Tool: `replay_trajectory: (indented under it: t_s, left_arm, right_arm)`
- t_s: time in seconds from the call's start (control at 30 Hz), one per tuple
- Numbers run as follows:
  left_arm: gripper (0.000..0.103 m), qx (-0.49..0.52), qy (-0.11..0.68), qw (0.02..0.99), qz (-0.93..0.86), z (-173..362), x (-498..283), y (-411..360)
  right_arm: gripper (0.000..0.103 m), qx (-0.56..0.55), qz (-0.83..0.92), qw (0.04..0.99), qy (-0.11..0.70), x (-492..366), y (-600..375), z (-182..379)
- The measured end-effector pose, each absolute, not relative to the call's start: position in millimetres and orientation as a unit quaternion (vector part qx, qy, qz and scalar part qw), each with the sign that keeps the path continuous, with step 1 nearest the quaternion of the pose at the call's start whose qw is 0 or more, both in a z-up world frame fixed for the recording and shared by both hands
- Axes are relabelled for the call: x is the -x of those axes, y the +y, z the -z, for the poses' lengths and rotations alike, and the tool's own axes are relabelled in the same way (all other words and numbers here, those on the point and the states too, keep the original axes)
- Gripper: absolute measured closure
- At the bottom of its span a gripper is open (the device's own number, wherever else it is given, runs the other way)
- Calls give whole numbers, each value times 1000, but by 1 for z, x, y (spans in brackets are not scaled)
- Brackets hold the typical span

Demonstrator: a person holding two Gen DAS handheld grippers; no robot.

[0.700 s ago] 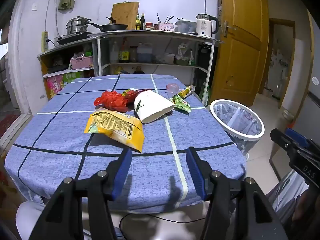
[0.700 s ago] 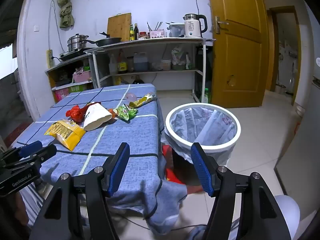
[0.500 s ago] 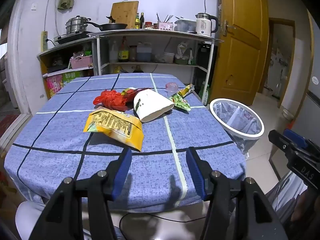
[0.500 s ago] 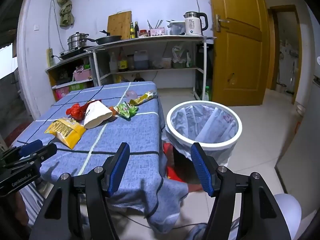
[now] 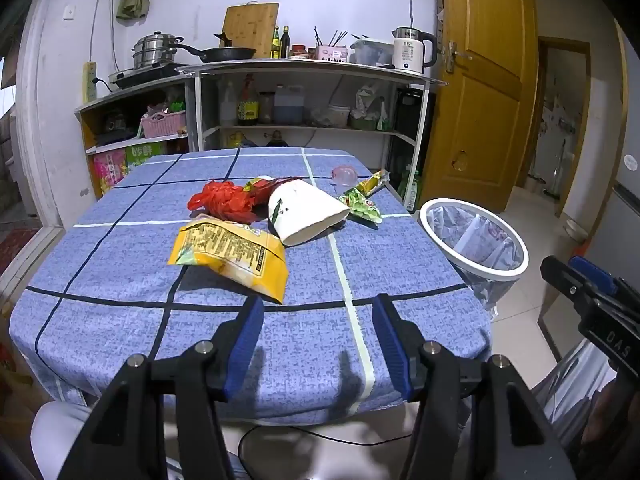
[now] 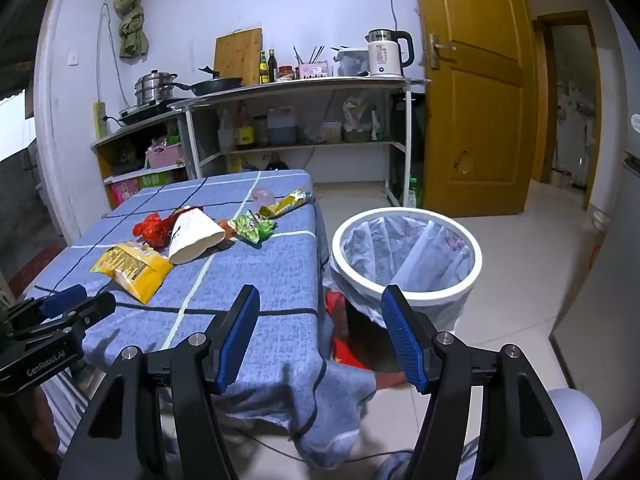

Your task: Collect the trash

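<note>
Both my tongs, left gripper (image 5: 318,330) and right gripper (image 6: 320,330), gape empty.
Yellow bag (image 5: 230,250) beside the bin (image 6: 406,258) (slippery) could slide off the table (image 5: 120,320).

Place: home kitchen.
Evidence: stacked steamer pot (image 5: 154,50), frying pan (image 5: 230,53), electric kettle (image 5: 410,50), cutting board (image 5: 250,28), stocked shelving (image 5: 304,124).

Counter (image 5: 120,320), blue checked cloth: 1.
Litter on the counter, 6 pieces:
- yellow snack bag (image 5: 230,254), nearest: 1
- white paper cup (image 5: 308,214), on its side: 1
- red crumpled plastic (image 5: 224,200), left of the cup: 1
- green wrapper (image 5: 360,206), right of the cup: 1
- yellow-green wrapper (image 5: 372,180), far right: 1
- pale pink round item (image 5: 345,174), far right: 1

Lined white-rimmed bin (image 6: 406,258), on the floor right of the counter: 1.
Claws: 2, left claw (image 5: 318,344), right claw (image 6: 320,338).
</note>
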State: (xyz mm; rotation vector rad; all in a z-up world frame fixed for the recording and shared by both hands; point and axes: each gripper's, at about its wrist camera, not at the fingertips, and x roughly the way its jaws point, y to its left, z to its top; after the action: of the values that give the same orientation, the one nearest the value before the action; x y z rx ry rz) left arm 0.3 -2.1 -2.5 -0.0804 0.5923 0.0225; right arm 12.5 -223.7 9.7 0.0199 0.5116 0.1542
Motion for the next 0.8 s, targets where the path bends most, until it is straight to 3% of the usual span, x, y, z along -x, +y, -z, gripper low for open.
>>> replay_trajectory:
  t_s: [0.8]
  left_arm:
    - [44, 42, 292, 955, -10, 0, 1, 0]
  right_arm:
    - [39, -8, -75, 963, 257, -13, -224, -6]
